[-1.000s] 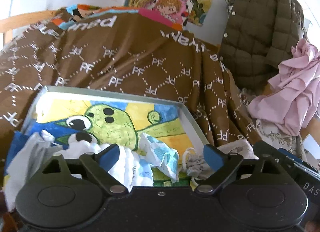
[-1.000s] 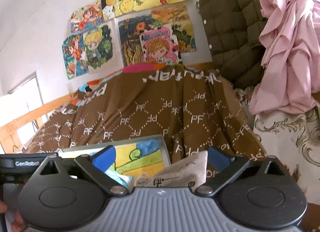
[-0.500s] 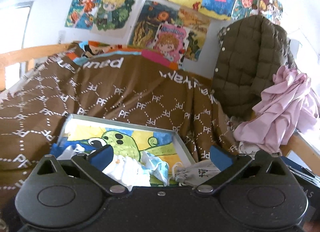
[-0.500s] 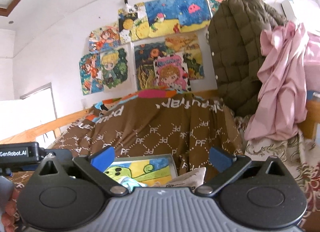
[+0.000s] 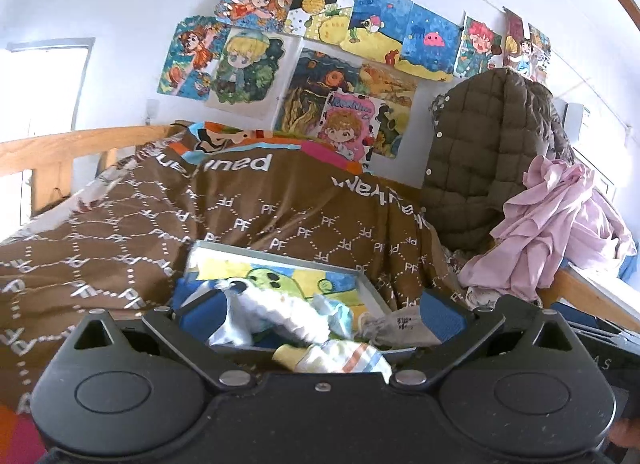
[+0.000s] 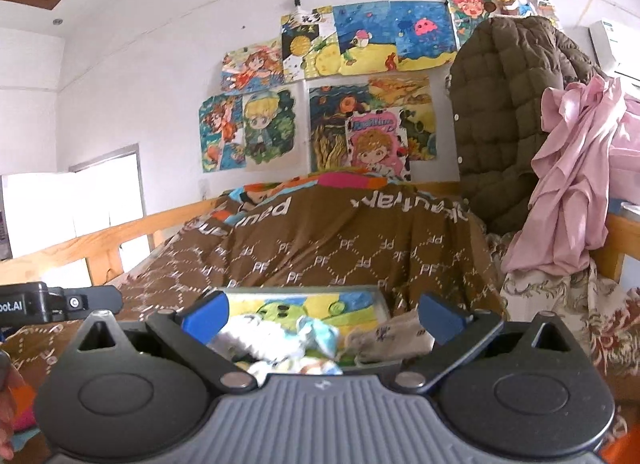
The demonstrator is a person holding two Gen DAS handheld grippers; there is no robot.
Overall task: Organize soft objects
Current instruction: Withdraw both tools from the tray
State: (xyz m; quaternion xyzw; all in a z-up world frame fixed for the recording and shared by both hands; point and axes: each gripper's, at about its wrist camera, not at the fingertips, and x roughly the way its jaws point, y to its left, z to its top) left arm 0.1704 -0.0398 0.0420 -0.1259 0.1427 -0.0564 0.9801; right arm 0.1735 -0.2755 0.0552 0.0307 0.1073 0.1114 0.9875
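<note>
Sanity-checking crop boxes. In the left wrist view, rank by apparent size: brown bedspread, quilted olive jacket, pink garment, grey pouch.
1. brown bedspread, largest by far.
2. quilted olive jacket.
3. pink garment, somewhat smaller than the jacket; it hangs nearer the camera, so true size is unsure.
4. grey pouch, smallest, partly hidden.

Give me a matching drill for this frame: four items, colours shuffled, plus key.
Items:
1. blanket
2. jacket
3. shirt
4. pouch

Colours:
A. pink
B. beige with small print
C. brown with white PF lettering
D. olive, quilted

Pairs: 1-C, 2-D, 3-A, 4-B
</note>
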